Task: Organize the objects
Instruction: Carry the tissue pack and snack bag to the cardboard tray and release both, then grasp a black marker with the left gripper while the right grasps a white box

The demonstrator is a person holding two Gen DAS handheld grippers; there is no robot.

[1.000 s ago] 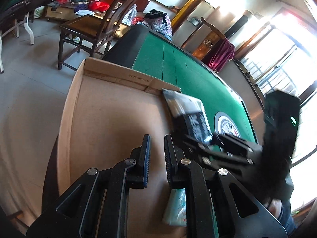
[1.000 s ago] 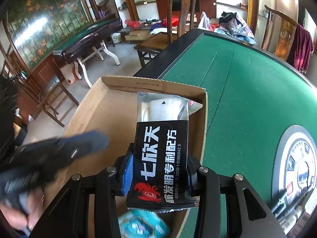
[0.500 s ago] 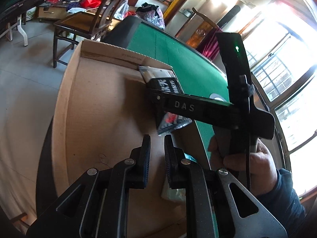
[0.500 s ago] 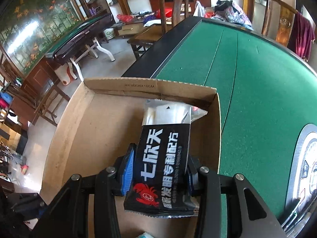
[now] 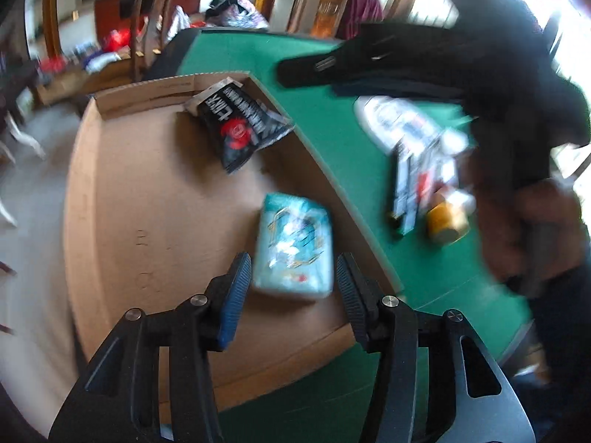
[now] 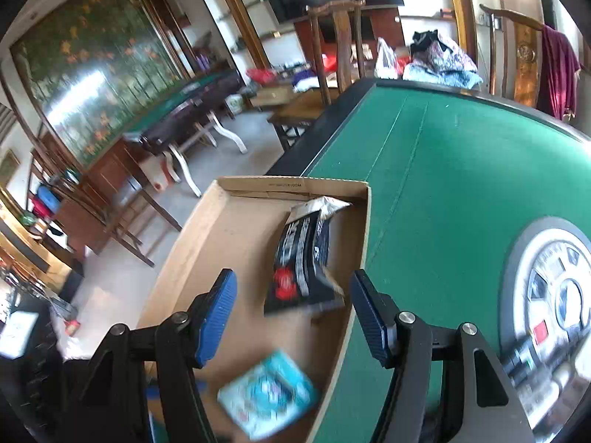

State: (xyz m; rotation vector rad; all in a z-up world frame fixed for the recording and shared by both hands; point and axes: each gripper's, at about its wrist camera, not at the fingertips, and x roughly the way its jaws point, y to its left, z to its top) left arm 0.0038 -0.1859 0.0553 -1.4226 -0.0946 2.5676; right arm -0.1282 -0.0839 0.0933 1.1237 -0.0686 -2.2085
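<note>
Cardboard tray point(image 5: 122, 199), shallow, matte brown, on green felt surface point(image 5: 332, 140). Left gripper point(image 5: 294, 280) gapes empty, its jaws framing a glossy teal packet point(image 5: 293, 247) lying just ahead, long axis along the fingers; left is the nearer gripper. Farther ahead, a crinkled black foil pouch point(image 5: 240, 125) rests in the tray's far corner. Right gripper point(image 6: 293, 313), likewise spread and empty, hovers with that pouch point(image 6: 303, 258) ahead. Remaining items point(image 5: 424, 177), blurred, lie right of the tray.

Black packet point(image 5: 242, 125), teal pack point(image 5: 293, 247) flat in cardboard box point(image 5: 122, 199)
</note>
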